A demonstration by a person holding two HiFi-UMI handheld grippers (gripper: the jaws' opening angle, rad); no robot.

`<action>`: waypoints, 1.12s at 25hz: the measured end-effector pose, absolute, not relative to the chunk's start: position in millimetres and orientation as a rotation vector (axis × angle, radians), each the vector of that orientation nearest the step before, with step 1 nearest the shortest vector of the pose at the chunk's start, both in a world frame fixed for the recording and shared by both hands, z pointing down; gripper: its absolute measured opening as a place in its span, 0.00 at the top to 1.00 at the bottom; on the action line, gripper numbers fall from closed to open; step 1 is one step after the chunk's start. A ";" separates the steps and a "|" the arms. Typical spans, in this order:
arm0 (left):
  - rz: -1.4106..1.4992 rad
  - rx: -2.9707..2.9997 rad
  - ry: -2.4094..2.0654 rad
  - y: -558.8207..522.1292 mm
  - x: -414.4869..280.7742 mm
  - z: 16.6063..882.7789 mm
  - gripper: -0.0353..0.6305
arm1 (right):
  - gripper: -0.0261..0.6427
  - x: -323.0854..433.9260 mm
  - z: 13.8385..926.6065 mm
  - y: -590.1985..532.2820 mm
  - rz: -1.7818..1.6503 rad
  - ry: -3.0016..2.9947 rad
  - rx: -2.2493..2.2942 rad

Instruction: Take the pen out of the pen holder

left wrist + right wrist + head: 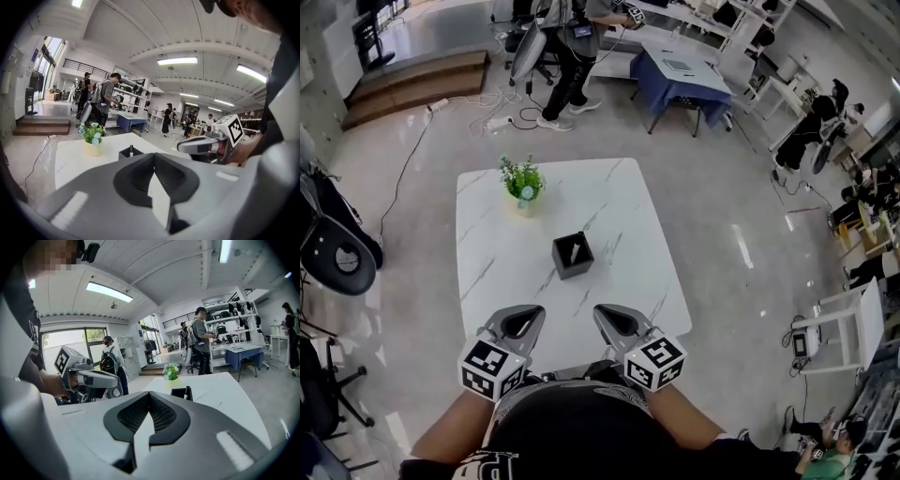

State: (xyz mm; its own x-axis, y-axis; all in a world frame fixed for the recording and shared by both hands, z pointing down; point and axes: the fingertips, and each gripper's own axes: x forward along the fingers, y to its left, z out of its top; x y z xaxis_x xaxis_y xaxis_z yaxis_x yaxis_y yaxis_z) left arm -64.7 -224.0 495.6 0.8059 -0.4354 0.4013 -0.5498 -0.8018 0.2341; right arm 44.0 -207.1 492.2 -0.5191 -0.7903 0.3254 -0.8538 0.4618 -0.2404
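A black square pen holder (573, 256) stands near the middle of the white marble table (619, 202), with one pen (577, 248) leaning inside it. Both grippers hover over the table's near edge, close to my body. The left gripper (525, 315) and the right gripper (609, 314) are shut with nothing between their jaws. The holder lies ahead of and between them, well apart from both. From the left gripper view the holder (130, 153) and pen (131, 148) peek over the shut left gripper (153, 155). In the right gripper view the holder (178, 392) sits beyond the shut right gripper (149, 394).
A small potted plant (523, 185) stands at the table's far left, behind the holder. Office chairs (337, 253) sit on the floor to the left. Cables (478, 117), a person (572, 47) and a blue-draped table (675, 75) are farther off.
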 end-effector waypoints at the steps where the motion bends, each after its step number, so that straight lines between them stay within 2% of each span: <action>1: 0.466 2.650 -0.755 -227.2 -63.9 495.3 0.86 | 0.96 46.7 492.2 -210.8 0.561 -2.538 1.444; 28: 0.378 2.545 -1.053 -253.6 -24.1 483.9 0.86 | 0.96 84.2 487.7 -255.6 0.521 -2.631 1.131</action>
